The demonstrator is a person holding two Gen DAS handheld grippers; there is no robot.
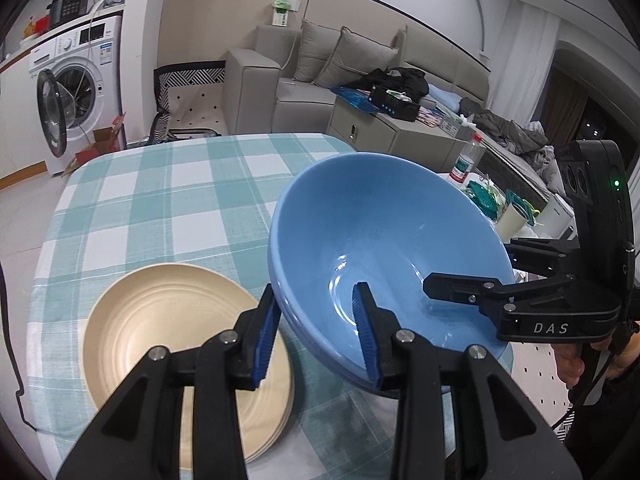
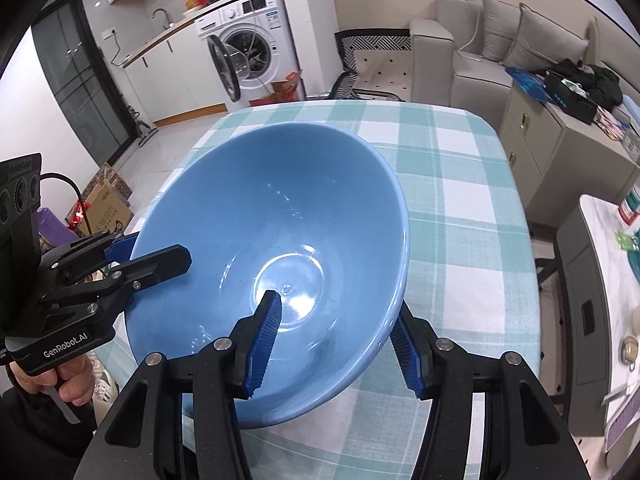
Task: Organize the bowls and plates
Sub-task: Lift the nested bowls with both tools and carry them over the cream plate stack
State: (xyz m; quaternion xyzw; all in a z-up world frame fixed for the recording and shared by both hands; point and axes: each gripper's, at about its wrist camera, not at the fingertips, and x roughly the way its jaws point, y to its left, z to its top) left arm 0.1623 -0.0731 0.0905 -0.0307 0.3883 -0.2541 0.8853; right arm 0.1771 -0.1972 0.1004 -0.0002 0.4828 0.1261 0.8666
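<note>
A large blue bowl (image 1: 380, 232) (image 2: 272, 208) hangs tilted above the checked tablecloth (image 1: 160, 200) (image 2: 460, 208), held from two sides. My left gripper (image 1: 316, 336) (image 2: 156, 254) is shut on its rim, one finger inside and one outside the wall. My right gripper (image 2: 336, 350) (image 1: 492, 276) is shut on the opposite rim in the same way. In the left wrist view a second blue rim line shows just under the bowl's left edge. A stack of beige plates (image 1: 168, 344) lies on the cloth to the left of the bowl, partly behind my left gripper's fingers.
A grey sofa (image 1: 304, 76) and a low cabinet (image 1: 400, 132) stand beyond the table. A washing machine (image 2: 248, 48) with its door open is at the back. A side table with a bottle (image 1: 466, 160) and clutter sits at the right. A person's hand (image 2: 72, 384) holds each gripper.
</note>
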